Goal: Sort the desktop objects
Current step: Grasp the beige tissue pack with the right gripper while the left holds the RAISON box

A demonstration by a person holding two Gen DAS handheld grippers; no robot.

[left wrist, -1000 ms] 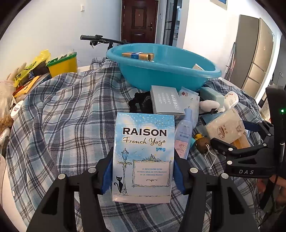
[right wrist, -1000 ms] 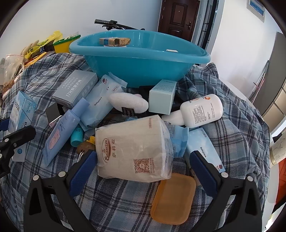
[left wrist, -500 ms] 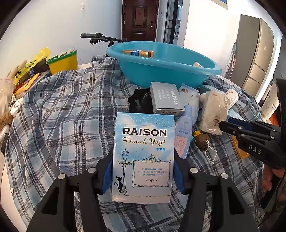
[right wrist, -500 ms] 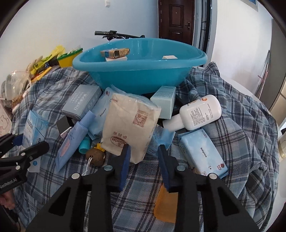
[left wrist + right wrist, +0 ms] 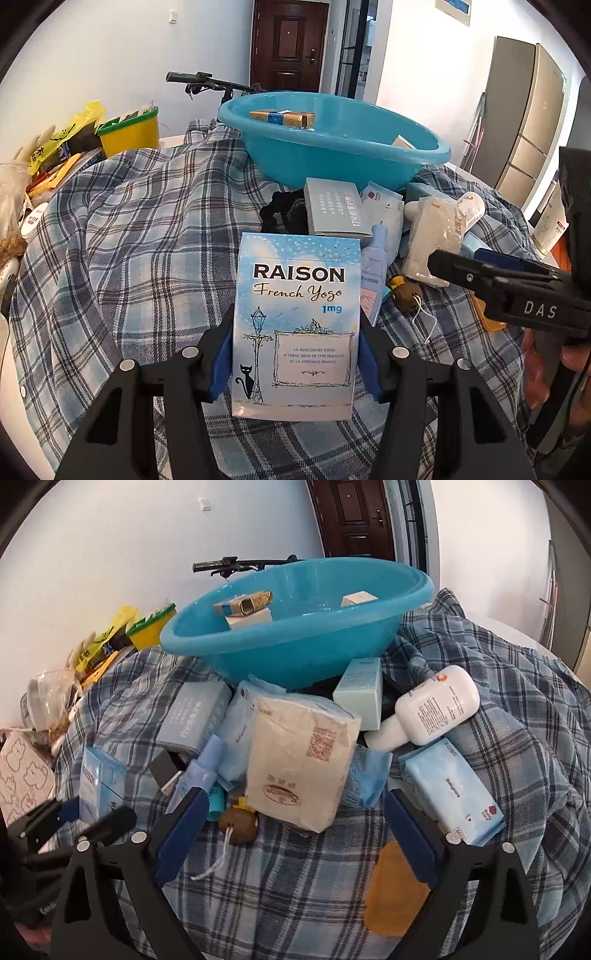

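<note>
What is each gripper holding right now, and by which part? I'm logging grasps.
The left gripper clamps the RAISON box by its two side edges, low down. The right gripper holds nothing; its jaws are opening, the paper pack unpressed between them.

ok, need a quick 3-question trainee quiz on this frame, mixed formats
1. True or false: the left gripper is shut on the RAISON box.
2. What lies between the right gripper's opening jaws? A) white bottle B) beige paper pack C) grey box
3. Fill in: sorted boxes already sit inside the blue ____.

Key:
1. True; both pads press its sides.
2. B; the pack stands between the jaws, pads clear of it.
3. Basin.
</note>
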